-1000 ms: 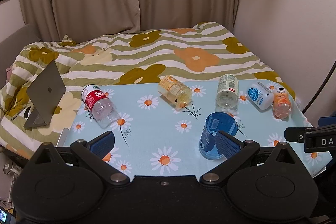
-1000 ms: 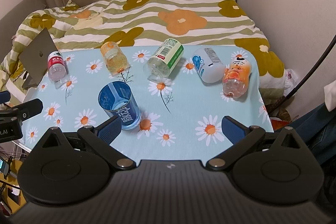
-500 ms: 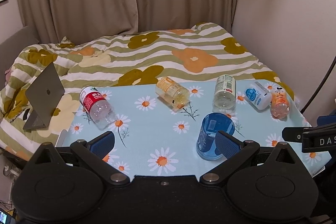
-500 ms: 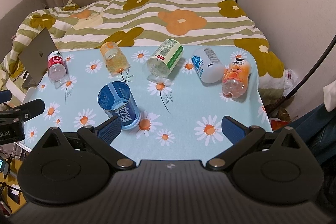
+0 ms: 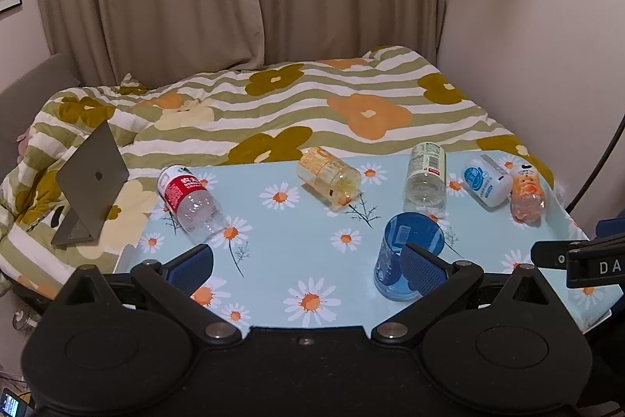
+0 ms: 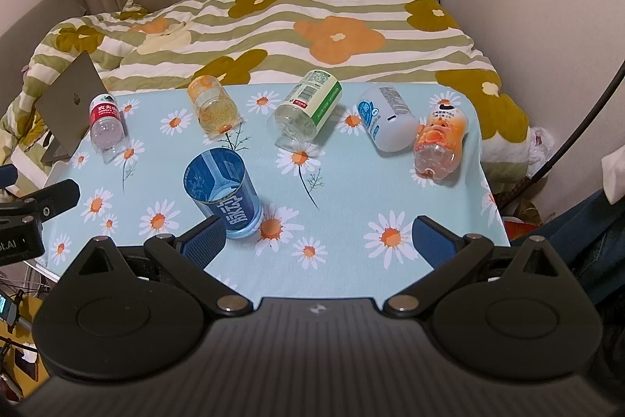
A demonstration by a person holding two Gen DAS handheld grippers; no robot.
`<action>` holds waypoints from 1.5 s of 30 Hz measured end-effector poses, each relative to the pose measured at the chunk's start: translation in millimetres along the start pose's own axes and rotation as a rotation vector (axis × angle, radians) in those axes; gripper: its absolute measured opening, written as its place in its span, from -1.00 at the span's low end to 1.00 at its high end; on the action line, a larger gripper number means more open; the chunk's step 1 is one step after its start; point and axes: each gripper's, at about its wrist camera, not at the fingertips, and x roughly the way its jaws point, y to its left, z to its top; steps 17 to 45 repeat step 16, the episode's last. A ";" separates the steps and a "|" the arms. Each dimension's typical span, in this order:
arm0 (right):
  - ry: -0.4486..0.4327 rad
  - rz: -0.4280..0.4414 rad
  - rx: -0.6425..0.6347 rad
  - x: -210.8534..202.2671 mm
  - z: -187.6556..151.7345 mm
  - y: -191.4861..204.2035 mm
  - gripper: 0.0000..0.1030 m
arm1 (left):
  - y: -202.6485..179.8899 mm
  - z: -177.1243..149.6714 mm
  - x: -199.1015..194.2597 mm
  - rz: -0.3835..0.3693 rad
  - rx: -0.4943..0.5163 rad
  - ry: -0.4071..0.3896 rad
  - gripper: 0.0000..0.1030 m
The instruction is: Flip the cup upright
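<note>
A blue cup (image 5: 406, 253) stands upright with its mouth up on the daisy-print table (image 5: 297, 249); it also shows in the right wrist view (image 6: 224, 196). My left gripper (image 5: 306, 264) is open and empty near the table's front edge, its right finger pad (image 5: 424, 266) in front of the cup's lower side. My right gripper (image 6: 320, 241) is open and empty, its left finger pad (image 6: 205, 241) just left of and below the cup's base. Whether either pad touches the cup I cannot tell.
Several cut bottles lie on their sides along the table's back: red-labelled (image 6: 105, 122), yellow (image 6: 213, 108), green-labelled (image 6: 308, 106), white and blue (image 6: 386, 122), orange (image 6: 441, 143). A laptop (image 5: 91, 182) rests on the flowered bed (image 5: 312, 104) behind. A wall is at the right.
The left wrist view has tilted up and drawn back slightly, so the table sits lower in its frame. The cup and bottles have not moved. The right view is almost unchanged.
</note>
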 end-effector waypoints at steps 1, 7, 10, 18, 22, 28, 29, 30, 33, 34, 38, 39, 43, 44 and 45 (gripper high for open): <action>0.001 0.000 0.001 0.1 0.1 -0.1 1.00 | 0.3 0.4 0.1 0.005 0.001 -0.002 1.00; 0.001 0.001 0.002 0.0 0.0 -0.3 1.00 | 0.7 0.7 0.2 0.018 0.003 -0.006 1.00; 0.001 0.000 0.004 -0.5 -0.5 -0.4 1.00 | 1.6 0.3 -0.2 0.018 0.004 -0.008 1.00; 0.002 0.012 -0.008 -1.6 -0.7 0.4 1.00 | 2.0 0.3 -1.1 0.013 0.019 -0.019 1.00; 0.002 0.012 -0.008 -1.6 -0.7 0.4 1.00 | 2.0 0.3 -1.1 0.013 0.019 -0.019 1.00; 0.002 0.012 -0.008 -1.6 -0.7 0.4 1.00 | 2.0 0.3 -1.1 0.013 0.019 -0.019 1.00; 0.002 0.012 -0.008 -1.6 -0.7 0.4 1.00 | 2.0 0.3 -1.1 0.013 0.019 -0.019 1.00; 0.002 0.012 -0.008 -1.6 -0.7 0.4 1.00 | 2.0 0.3 -1.1 0.013 0.019 -0.019 1.00; 0.002 0.012 -0.008 -1.6 -0.7 0.4 1.00 | 2.0 0.3 -1.1 0.013 0.019 -0.019 1.00; 0.002 0.012 -0.008 -1.6 -0.7 0.4 1.00 | 2.0 0.3 -1.1 0.013 0.019 -0.019 1.00; 0.002 0.012 -0.008 -1.6 -0.7 0.4 1.00 | 2.0 0.3 -1.1 0.013 0.019 -0.019 1.00; 0.002 0.012 -0.008 -1.6 -0.7 0.4 1.00 | 2.0 0.3 -1.1 0.013 0.019 -0.019 1.00; 0.002 0.012 -0.008 -1.6 -0.7 0.4 1.00 | 2.0 0.3 -1.1 0.013 0.019 -0.019 1.00; 0.002 0.012 -0.008 -1.6 -0.7 0.4 1.00 | 2.0 0.3 -1.1 0.013 0.019 -0.019 1.00; 0.002 0.012 -0.008 -1.6 -0.7 0.4 1.00 | 2.0 0.3 -1.1 0.013 0.019 -0.019 1.00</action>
